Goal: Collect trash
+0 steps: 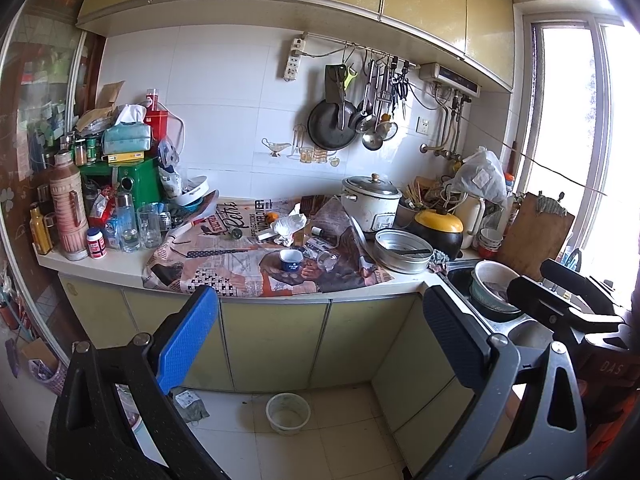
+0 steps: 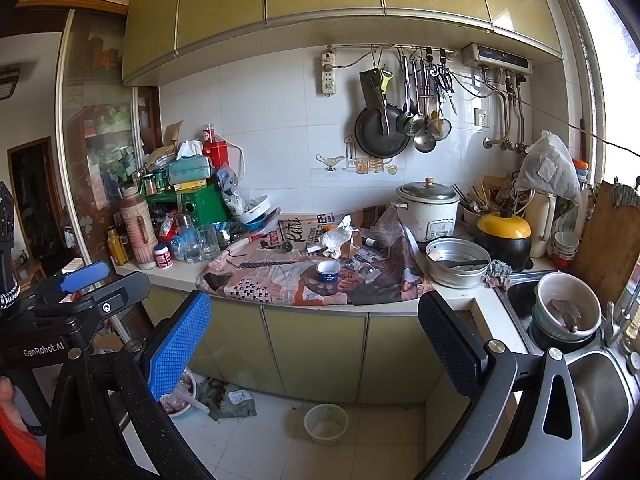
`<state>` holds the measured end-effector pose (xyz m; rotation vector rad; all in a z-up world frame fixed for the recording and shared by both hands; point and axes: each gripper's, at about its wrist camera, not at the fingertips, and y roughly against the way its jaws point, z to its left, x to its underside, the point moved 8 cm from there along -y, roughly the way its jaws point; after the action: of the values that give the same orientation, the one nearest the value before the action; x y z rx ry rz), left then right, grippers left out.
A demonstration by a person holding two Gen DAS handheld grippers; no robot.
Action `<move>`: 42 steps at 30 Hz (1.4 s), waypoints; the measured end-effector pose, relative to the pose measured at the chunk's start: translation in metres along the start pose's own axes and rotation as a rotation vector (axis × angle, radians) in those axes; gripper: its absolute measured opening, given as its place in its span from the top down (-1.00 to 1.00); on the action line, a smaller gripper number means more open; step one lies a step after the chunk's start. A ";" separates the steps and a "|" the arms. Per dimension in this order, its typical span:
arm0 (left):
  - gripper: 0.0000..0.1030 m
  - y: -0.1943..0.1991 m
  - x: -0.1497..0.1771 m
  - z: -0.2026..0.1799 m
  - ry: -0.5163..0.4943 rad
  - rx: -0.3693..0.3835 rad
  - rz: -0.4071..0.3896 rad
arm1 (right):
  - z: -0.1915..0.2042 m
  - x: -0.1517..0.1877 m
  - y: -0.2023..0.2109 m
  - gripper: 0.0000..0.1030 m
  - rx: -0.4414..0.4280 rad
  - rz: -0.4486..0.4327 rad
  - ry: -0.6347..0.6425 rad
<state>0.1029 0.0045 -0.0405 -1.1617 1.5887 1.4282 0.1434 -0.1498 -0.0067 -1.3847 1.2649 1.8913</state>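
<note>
A crumpled white tissue (image 1: 290, 226) (image 2: 338, 236) lies on the newspaper (image 1: 240, 256) (image 2: 256, 276) that covers the counter. Around it are a small blue cup (image 1: 291, 260) (image 2: 328, 271), a glass on its side (image 1: 327, 260) (image 2: 366, 270) and small bits of litter. On the floor lie a torn wrapper (image 1: 192, 404) (image 2: 234, 400) and a white plastic bowl (image 1: 288, 414) (image 2: 326, 424). My left gripper (image 1: 320, 312) is open and empty, held in front of the cupboard doors, short of the counter. My right gripper (image 2: 314, 312) is open and empty beside it.
Bottles, jars and a green box (image 1: 136, 184) crowd the counter's left end. A rice cooker (image 1: 372, 204), a metal pan (image 1: 404, 250) and a yellow-lidded pot (image 1: 438, 228) stand at the right. The sink (image 2: 600, 392) holds a colander (image 2: 566, 308). Pans and utensils hang on the tiled wall.
</note>
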 end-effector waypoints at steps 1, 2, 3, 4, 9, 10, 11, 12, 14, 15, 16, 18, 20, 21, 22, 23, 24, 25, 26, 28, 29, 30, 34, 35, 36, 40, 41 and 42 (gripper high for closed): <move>-0.99 0.000 0.000 0.000 0.000 0.001 0.001 | 0.001 -0.002 -0.001 -1.00 -0.001 0.000 0.001; -1.00 -0.001 0.000 0.000 0.001 0.001 0.003 | 0.001 -0.002 -0.001 -0.99 0.000 0.001 0.001; -0.99 -0.003 0.002 -0.001 0.001 0.000 0.005 | 0.001 -0.002 -0.002 -0.99 0.000 0.001 0.001; -1.00 -0.003 0.001 -0.001 0.002 -0.001 0.006 | 0.001 -0.001 -0.001 -0.99 -0.001 0.001 0.000; -0.99 -0.005 0.000 -0.001 0.001 -0.003 0.005 | -0.001 -0.009 -0.008 -0.99 -0.006 0.004 0.000; -0.99 -0.007 -0.001 -0.002 0.001 -0.005 0.007 | -0.001 -0.009 -0.008 -0.99 -0.006 0.004 0.000; -0.99 -0.009 0.000 -0.003 0.001 -0.006 0.008 | -0.002 -0.010 -0.010 -1.00 -0.008 0.004 -0.001; -0.99 -0.009 -0.002 -0.001 0.002 -0.004 0.009 | -0.003 -0.011 -0.013 -1.00 -0.010 0.005 -0.002; -0.99 -0.013 -0.004 -0.003 0.000 -0.009 0.009 | -0.008 -0.012 -0.017 -1.00 -0.015 0.007 -0.004; -0.99 -0.015 -0.007 -0.004 0.000 -0.013 0.008 | -0.010 -0.013 -0.019 -1.00 -0.018 0.007 -0.005; -0.99 -0.018 -0.008 -0.006 -0.001 -0.017 0.008 | -0.013 -0.012 -0.020 -0.99 -0.021 0.007 -0.006; -0.99 -0.023 -0.011 -0.009 -0.002 -0.027 0.007 | -0.020 -0.012 -0.025 -1.00 -0.024 0.007 -0.005; -0.99 -0.029 -0.015 -0.012 0.003 -0.037 0.003 | -0.027 -0.008 -0.026 -1.00 -0.030 0.004 -0.005; -0.99 -0.032 -0.016 -0.014 0.006 -0.041 0.000 | -0.030 -0.008 -0.027 -0.99 -0.031 0.002 -0.005; -0.99 -0.036 -0.019 -0.016 0.011 -0.042 -0.003 | -0.034 -0.008 -0.030 -0.99 -0.033 0.001 -0.005; -0.99 -0.039 -0.020 -0.017 0.016 -0.046 -0.007 | -0.038 -0.008 -0.031 -0.99 -0.033 0.000 -0.006; -0.99 -0.043 -0.022 -0.019 0.019 -0.052 -0.008 | -0.042 -0.008 -0.033 -0.99 -0.034 0.000 -0.007; -0.99 -0.048 -0.024 -0.020 0.023 -0.062 -0.007 | -0.046 -0.009 -0.036 -0.99 -0.035 0.001 -0.010; -0.99 -0.052 -0.026 -0.019 0.028 -0.071 -0.008 | -0.051 -0.010 -0.040 -1.00 -0.039 0.003 -0.016; -0.99 -0.061 -0.030 -0.016 0.041 -0.094 -0.016 | -0.058 -0.010 -0.046 -1.00 -0.049 0.008 -0.026; -0.99 -0.066 -0.032 -0.014 0.049 -0.105 -0.019 | -0.061 -0.010 -0.050 -1.00 -0.052 0.010 -0.029; -0.99 -0.071 -0.035 -0.011 0.058 -0.116 -0.020 | -0.065 -0.011 -0.055 -1.00 -0.049 0.012 -0.030; -0.99 -0.101 -0.045 0.004 0.085 -0.146 -0.002 | -0.078 -0.013 -0.076 -1.00 -0.025 0.028 -0.032; -0.99 -0.111 -0.047 0.010 0.091 -0.156 0.004 | -0.081 -0.013 -0.083 -1.00 -0.017 0.034 -0.034; -0.99 -0.121 -0.050 0.015 0.096 -0.164 0.010 | -0.085 -0.013 -0.089 -1.00 -0.009 0.040 -0.038; -0.99 -0.165 -0.056 0.040 0.103 -0.203 0.030 | -0.098 -0.013 -0.120 -1.00 0.018 0.064 -0.064; -0.98 -0.177 -0.057 0.046 0.100 -0.210 0.037 | -0.101 -0.014 -0.129 -1.00 0.030 0.070 -0.069; -0.97 -0.191 -0.058 0.052 0.096 -0.214 0.045 | -0.103 -0.014 -0.138 -1.00 0.044 0.075 -0.073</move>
<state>0.2981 0.0674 -0.0643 -1.3421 1.5648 1.6248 0.3073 -0.1748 -0.0551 -1.2506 1.3316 1.9331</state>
